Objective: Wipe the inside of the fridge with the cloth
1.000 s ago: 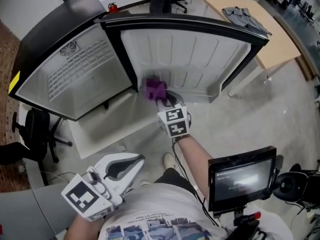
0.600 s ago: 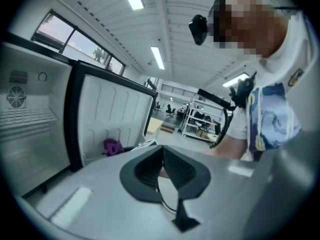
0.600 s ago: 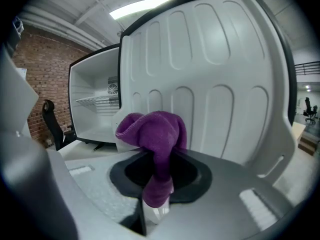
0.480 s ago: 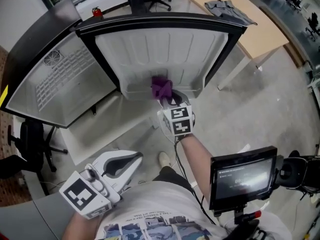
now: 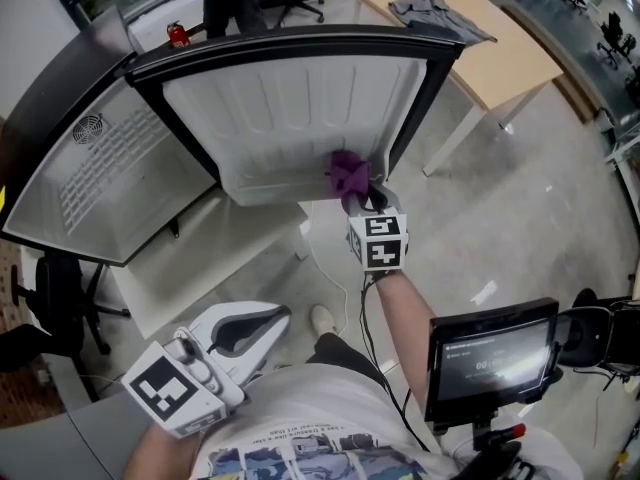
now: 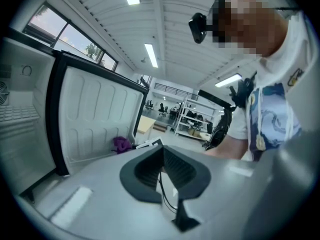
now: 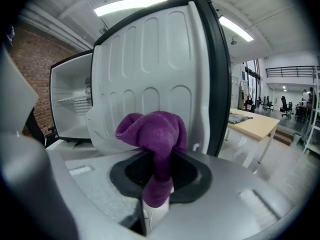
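One white fridge (image 5: pixel 290 118) with a black-edged door, open. One round fan grille (image 5: pixel 88 128) on its inner wall. One bunched purple cloth (image 5: pixel 349 175). Two white hand-held grippers, namely left gripper (image 5: pixel 272 316) and right gripper (image 5: pixel 371 196), with one square-marker cube apiece (so two cubes in all). One pale wooden table (image 5: pixel 510 63), with one crumpled grey garment (image 5: pixel 428 10) on top. One black flat screen (image 5: pixel 490 356) on a stand. One small red fire extinguisher (image 5: pixel 178 35). One black office chair (image 5: pixel 45 298) at the left edge; more chairs along the top edge, too cut off to count.
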`<state>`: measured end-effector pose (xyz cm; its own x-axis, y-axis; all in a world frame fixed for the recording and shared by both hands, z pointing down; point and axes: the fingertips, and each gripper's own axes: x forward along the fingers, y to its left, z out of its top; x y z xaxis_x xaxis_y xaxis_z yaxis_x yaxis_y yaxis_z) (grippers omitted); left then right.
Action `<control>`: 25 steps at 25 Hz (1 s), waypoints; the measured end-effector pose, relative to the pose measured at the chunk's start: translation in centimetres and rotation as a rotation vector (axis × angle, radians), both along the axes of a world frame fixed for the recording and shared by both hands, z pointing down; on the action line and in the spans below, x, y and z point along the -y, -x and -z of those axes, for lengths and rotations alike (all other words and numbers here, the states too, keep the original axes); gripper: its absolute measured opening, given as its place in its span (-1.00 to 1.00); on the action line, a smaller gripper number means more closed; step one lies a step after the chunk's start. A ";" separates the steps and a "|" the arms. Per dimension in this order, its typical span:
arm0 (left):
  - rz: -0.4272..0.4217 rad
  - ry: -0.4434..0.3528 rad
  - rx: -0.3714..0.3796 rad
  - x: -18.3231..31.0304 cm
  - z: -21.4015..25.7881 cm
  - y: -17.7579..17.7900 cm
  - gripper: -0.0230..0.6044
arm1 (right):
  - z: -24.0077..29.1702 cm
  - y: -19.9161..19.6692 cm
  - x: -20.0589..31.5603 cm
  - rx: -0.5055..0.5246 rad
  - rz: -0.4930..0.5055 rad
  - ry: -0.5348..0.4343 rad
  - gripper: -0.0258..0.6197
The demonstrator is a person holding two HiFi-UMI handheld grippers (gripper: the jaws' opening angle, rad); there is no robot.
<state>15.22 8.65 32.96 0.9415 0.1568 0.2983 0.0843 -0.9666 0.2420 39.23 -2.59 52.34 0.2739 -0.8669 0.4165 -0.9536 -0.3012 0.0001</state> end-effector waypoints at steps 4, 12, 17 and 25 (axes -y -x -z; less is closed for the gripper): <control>-0.007 0.001 0.010 -0.2 -0.5 -0.1 -0.90 | -0.2 -0.9 -0.9 -0.003 -0.030 0.001 -0.69; -0.016 -0.002 0.010 -0.6 -0.7 -0.3 -0.90 | -0.1 -1.3 -1.7 -0.004 -0.060 -0.014 -0.69; -0.006 -0.011 -0.007 -0.4 -0.4 -0.3 -0.90 | 1.5 1.1 -1.5 -0.021 0.018 -0.092 -0.70; 0.043 0.039 -0.007 -1.2 1.0 0.3 -0.90 | -0.2 11.6 1.3 0.011 0.298 -0.047 -0.70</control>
